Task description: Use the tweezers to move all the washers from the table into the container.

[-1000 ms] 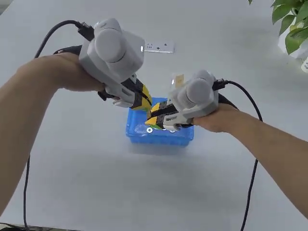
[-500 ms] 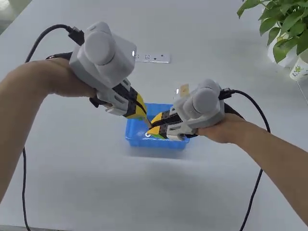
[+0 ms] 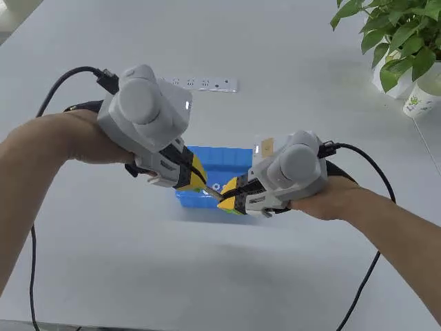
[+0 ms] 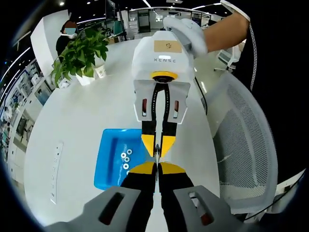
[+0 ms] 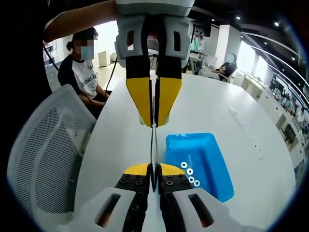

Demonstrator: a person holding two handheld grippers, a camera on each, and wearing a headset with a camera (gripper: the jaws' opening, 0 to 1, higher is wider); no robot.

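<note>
Blue plastic, the container stands on the white table and holds the washers. Four can be counted, lying close together on its floor near one short wall.

**Grippers and tool**
- The left gripper has its jaws pressed together on one end of the tweezers.
- The right gripper faces it tip to tip, and its jaws are likewise clamped on the other end of the same tool.
- The tweezers span the short gap between the two sets of yellow tips. They are held above the table, just beside the container's long near wall and not over its floor.
- Whether the tweezer points carry a washer cannot be told; the tool appears as a thin line and its points are hidden in the jaws.

**Progress**
- Every washer that can be made out lies inside the container.
- In both gripper views, the table surface bordering the container carries none.
- Judged from this, the transfer is at or near its end.

**Left to do**
- Check the table area hidden beneath the hands and grippers for any stray washer.
- If one is found, return the tweezers to a one-gripper working hold.
</note>
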